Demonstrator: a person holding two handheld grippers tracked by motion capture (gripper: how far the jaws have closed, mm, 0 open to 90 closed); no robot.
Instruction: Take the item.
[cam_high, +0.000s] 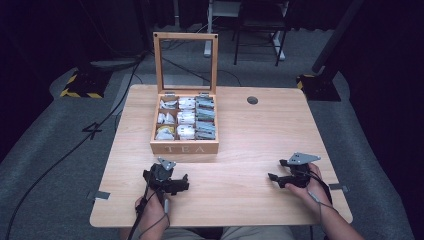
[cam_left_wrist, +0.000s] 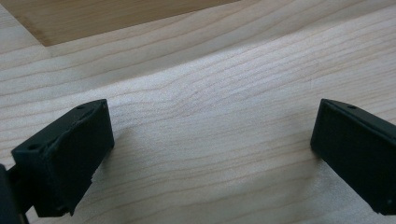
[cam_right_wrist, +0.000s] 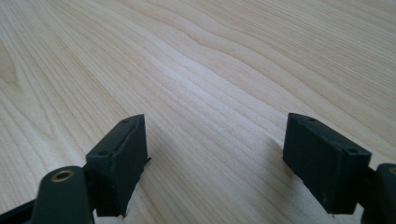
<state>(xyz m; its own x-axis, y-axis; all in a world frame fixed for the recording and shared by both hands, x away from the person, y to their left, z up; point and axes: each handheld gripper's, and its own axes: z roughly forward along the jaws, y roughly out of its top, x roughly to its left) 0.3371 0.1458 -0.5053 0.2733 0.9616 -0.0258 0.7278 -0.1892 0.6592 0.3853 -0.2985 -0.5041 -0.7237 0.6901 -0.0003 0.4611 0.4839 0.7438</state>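
At the left we see the left gripper (cam_high: 166, 181) resting low on the wooden table (cam_high: 240, 150), jaws spread wide with nothing between them, just in front of the tea box (cam_high: 184, 146). The box stands with its lid upright, its compartments holding what look like tea packets (cam_high: 186, 118). At the right, the right gripper (cam_high: 281, 179) rests released and empty

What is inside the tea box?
The open tea box holds compartments of tea bags: pale packets on the left and middle, darker ones on the right. What lies beneath the top packets is covered.
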